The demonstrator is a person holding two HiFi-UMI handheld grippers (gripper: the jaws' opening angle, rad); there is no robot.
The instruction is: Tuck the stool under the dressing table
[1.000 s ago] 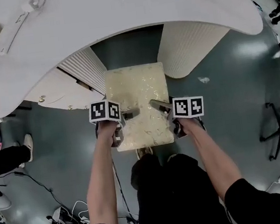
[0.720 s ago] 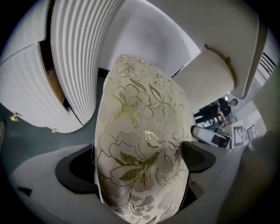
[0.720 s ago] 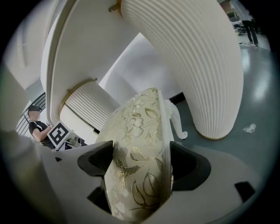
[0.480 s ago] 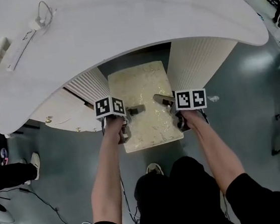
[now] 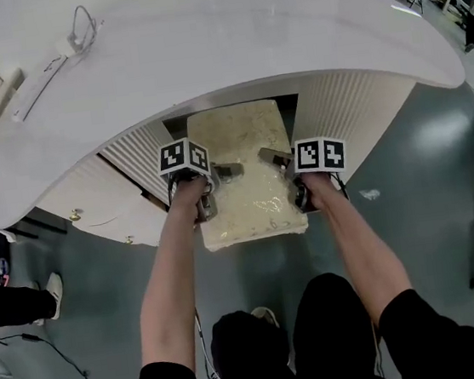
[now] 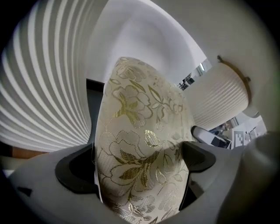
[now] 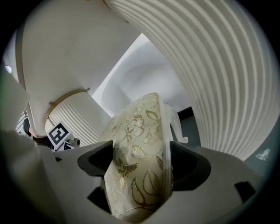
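Stool partly tucked; near half not yet under the table.

Left tongs (image 6: pixel 141 165) and right tongs (image 7: pixel 139 162) are each clamped on a side edge of the stool (image 5: pixel 244 179), with the cushion filling the gap between the jaws. The seat is a rectangular pad in cream fabric with a gold floral pattern. Its far end sits between the fluted pedestals (image 5: pixel 354 110), beneath the white table (image 5: pixel 203 51). Judged remaining: push further in, then release.

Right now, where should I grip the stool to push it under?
Grip the stool by its side edges, left gripper from the left, right gripper from the right: it is flat and thin enough for the jaws, and its near half is clear of the table.
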